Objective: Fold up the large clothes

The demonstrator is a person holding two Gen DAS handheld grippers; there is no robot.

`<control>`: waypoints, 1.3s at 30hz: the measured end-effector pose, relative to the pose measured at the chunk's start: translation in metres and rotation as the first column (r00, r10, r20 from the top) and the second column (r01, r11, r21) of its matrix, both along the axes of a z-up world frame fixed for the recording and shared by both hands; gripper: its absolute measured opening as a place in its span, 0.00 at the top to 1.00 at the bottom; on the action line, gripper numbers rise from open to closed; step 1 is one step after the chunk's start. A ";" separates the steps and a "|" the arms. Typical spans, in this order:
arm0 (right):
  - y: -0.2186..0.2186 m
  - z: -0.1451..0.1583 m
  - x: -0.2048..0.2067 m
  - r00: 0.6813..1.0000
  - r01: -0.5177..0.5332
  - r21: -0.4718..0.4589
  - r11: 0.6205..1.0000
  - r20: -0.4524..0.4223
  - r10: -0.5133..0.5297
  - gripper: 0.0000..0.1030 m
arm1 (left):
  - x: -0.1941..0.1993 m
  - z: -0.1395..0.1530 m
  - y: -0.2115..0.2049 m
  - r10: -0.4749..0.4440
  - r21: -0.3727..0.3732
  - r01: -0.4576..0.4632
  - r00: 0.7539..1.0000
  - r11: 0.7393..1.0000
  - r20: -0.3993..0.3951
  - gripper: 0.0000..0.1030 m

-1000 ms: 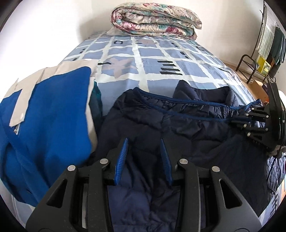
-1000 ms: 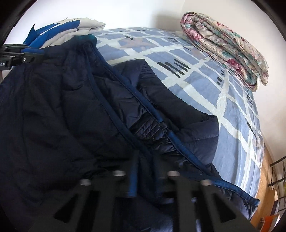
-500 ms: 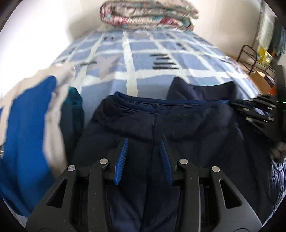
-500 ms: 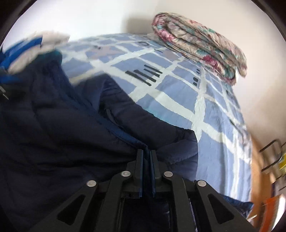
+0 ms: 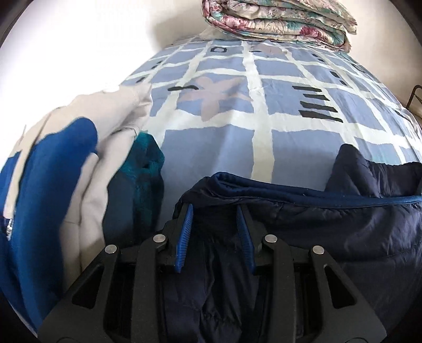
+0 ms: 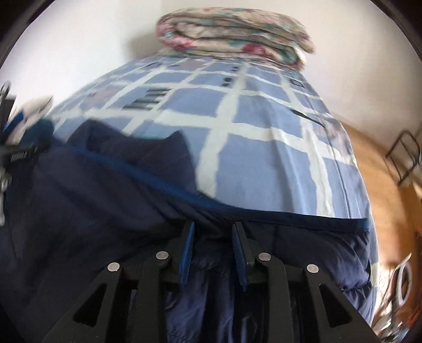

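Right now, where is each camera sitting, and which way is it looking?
Left wrist: sits on the left gripper, facing up the bed over the navy jacket, blue-and-white garment leftward; its open fingers show.
Right wrist: sits on the right gripper, facing up the bed too, wooden floor rightward; its open fingers show.
Shared: jacket, checked bedsheet, folded floral quilt.

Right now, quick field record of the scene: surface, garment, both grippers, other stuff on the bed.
surface: bed with blue checked sheet
garment: navy puffer jacket, spread across the near part of the bed, blue-trimmed edge facing the far end
left hand-held gripper: open, over the jacket's left end
right hand-held gripper: open, over the jacket near the trim
left of jacket: blue and white garment, teal fabric beneath
far end: folded floral quilt
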State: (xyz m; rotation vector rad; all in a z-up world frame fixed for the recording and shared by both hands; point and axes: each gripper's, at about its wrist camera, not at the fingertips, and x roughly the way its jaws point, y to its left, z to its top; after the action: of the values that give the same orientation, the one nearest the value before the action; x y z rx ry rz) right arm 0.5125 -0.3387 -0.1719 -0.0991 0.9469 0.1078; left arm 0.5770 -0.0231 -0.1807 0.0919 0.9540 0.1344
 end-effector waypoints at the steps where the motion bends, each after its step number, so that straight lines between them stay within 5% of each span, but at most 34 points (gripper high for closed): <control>1: -0.002 0.005 -0.002 1.000 0.004 0.011 1.000 0.013 -0.005 0.73 | -0.004 0.005 -0.001 -0.009 -0.006 0.010 1.000 1.000 0.011 0.64; 8: -0.040 0.056 -0.057 0.991 0.082 0.123 0.989 0.096 -0.094 0.63 | -0.059 0.060 -0.007 -0.098 -0.080 0.105 0.992 0.991 0.080 0.64; 16: -0.102 0.098 -0.205 0.956 0.239 0.215 0.947 0.117 -0.268 0.31 | -0.162 0.077 -0.050 -0.290 -0.148 0.299 0.954 0.943 0.080 0.64; 21: -0.138 0.066 -0.287 0.911 0.396 0.255 0.882 0.012 -0.412 0.30 | -0.217 0.043 -0.084 -0.389 -0.139 0.390 0.920 0.910 0.033 0.64; 26: -0.158 0.013 -0.328 0.853 0.515 0.402 0.757 -0.158 -0.497 0.30 | -0.230 0.001 -0.105 -0.398 -0.067 0.396 0.917 0.916 -0.020 0.64; 29: -0.155 -0.001 -0.335 0.852 0.514 0.476 0.714 -0.182 -0.491 0.30 | -0.232 -0.023 -0.108 -0.395 -0.040 0.394 0.918 0.918 -0.027 0.64; 32: -0.141 -0.002 -0.333 0.873 0.474 0.506 0.720 -0.161 -0.461 0.30 | -0.236 -0.018 -0.113 -0.418 0.019 0.418 0.908 0.908 -0.025 0.62; 35: -0.126 -0.002 -0.324 0.889 0.443 0.514 0.735 -0.148 -0.432 0.28 | -0.233 0.006 -0.104 -0.390 -0.035 0.391 0.920 0.920 0.017 0.62; 39: -0.123 -0.008 -0.318 0.877 0.458 0.568 0.684 -0.164 -0.451 0.24 | -0.209 0.044 -0.104 -0.346 -0.036 0.350 0.934 0.936 0.088 0.62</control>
State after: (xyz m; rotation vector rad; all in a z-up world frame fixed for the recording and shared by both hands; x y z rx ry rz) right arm 0.1943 -0.4621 -0.1800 0.7296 0.8848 -0.0639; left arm 0.3678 -0.1275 -0.1363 0.2053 0.8464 -0.2133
